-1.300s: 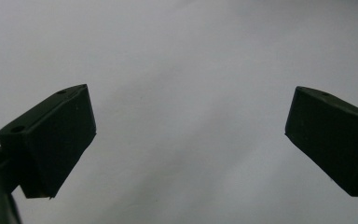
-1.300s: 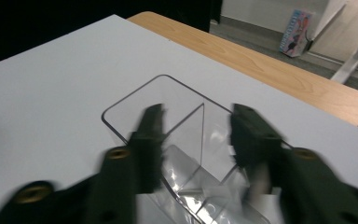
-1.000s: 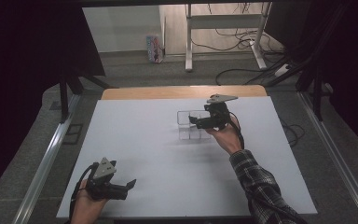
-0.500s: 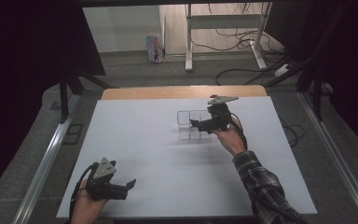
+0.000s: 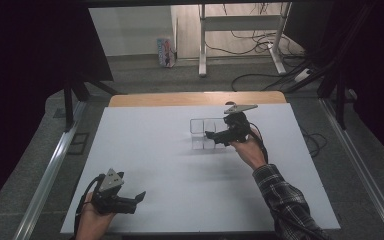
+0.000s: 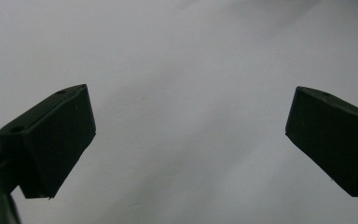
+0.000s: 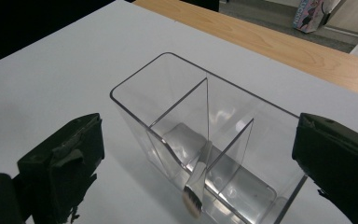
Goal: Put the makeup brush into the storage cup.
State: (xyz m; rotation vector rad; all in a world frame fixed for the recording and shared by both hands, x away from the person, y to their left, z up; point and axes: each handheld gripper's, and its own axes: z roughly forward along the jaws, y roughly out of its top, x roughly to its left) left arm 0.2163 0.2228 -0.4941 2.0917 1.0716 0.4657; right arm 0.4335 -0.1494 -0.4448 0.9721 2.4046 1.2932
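- White tabletop [image 5: 145, 150] bore our clear organizer [image 7: 205, 140], a brush [image 7: 196, 179] inside its middle compartment.
- Our right gripper [image 5: 211, 135], just opening, stood empty beside it.
- We judged a straight, slow withdrawal best.
- Our left gripper [image 5: 139, 197] gaped, well apart.

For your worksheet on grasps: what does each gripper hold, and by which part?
Nothing. The left gripper and right gripper both stand open; the makeup brush lies loose in the clear organizer.

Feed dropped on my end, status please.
Both grippers open: left gripper idle, right gripper by the clear organizer. Brush inside. Nothing blocking.
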